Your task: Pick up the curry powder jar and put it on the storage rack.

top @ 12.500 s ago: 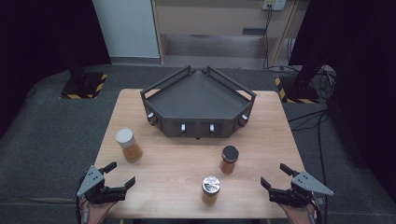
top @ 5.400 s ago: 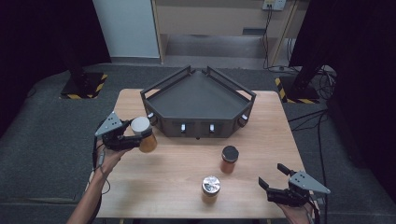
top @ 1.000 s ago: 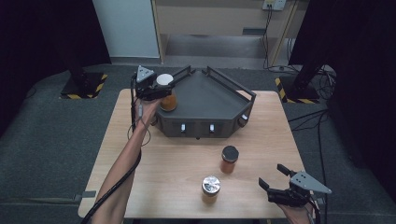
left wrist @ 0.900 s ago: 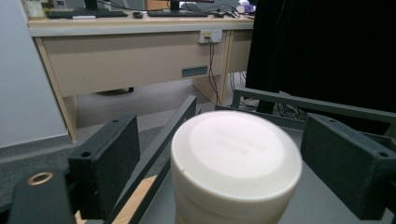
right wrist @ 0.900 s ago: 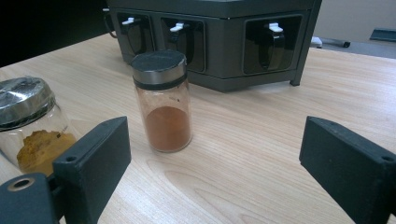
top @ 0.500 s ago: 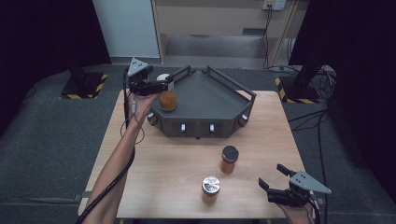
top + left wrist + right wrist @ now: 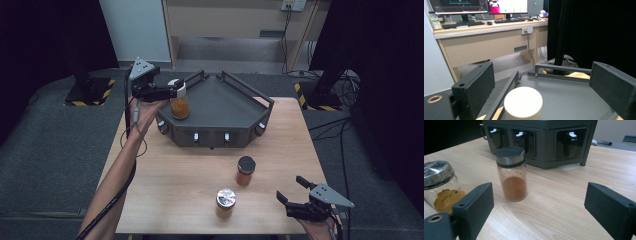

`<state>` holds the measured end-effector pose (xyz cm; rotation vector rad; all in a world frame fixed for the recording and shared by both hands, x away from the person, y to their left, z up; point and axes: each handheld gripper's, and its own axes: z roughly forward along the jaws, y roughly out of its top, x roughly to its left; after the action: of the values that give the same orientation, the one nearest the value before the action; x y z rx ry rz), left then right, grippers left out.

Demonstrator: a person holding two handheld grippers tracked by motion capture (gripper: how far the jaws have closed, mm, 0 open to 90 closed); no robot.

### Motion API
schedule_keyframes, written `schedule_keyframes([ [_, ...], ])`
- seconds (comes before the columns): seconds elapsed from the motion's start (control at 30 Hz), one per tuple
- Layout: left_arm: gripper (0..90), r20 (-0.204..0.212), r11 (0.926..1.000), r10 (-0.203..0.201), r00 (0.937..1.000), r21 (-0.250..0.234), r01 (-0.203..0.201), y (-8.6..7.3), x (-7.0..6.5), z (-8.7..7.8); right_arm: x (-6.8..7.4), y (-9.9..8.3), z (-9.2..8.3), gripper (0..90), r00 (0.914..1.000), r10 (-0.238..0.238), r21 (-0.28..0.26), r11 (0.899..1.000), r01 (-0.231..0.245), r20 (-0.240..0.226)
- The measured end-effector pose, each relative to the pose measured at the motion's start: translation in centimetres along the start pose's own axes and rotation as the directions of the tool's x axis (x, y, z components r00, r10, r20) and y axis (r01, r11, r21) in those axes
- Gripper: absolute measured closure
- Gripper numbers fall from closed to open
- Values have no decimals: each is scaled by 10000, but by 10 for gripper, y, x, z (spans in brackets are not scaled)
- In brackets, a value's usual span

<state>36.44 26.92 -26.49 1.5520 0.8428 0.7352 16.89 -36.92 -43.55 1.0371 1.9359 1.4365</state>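
Observation:
A white-lidded jar of orange powder [image 7: 179,106] stands on the left corner of the dark three-sided rack's top tray [image 7: 227,97]. My left gripper [image 7: 173,90] hovers at its lid [image 7: 523,105]. The jaws have just been opening, and both stand clear of the lid with gaps either side. Near the table's front right corner my right gripper [image 7: 291,190] is open with nothing in it. Its own view [image 7: 544,205] looks at a black-lidded jar of red-brown powder [image 7: 511,173] and a silver-lidded jar of yellow powder [image 7: 441,186], both standing on the wood.
The black-lidded jar [image 7: 245,170] and the silver-lidded jar [image 7: 226,201] stand on the table between the rack and the front edge. The rack's front wall [image 7: 544,142] has small handles. A raised rail [image 7: 559,68] rims the tray. A desk with monitors [image 7: 481,6] lies beyond.
The left gripper has let go of the white-lidded jar and drawn up and back a little; the jar stays on the tray. The right gripper has kept still.

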Motion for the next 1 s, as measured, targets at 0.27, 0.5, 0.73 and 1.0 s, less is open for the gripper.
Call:
schedule_keyframes([
  [0.27, 56, 428, 9997, 223, 9988, -57, -221, -2, -5, -20, 0, 0, 0, 88, 10000, -41, 8, 10000, 41, 11],
  [0.5, 56, 833, 9992, 389, 9958, 23, -393, -12, -5, -41, 1, 0, 0, 88, 10000, -76, 17, 10000, 76, 9],
  [0.73, 56, 1095, 9994, 327, 9934, 36, -333, -28, -5, -58, 1, 1, 0, 88, 10000, -86, 22, 10000, 86, 22],
  [1.0, 56, 1256, 9995, 286, 9917, 111, -302, -49, -2, -79, 2, 1, 0, 88, 10000, -76, 51, 10000, 76, 23],
])
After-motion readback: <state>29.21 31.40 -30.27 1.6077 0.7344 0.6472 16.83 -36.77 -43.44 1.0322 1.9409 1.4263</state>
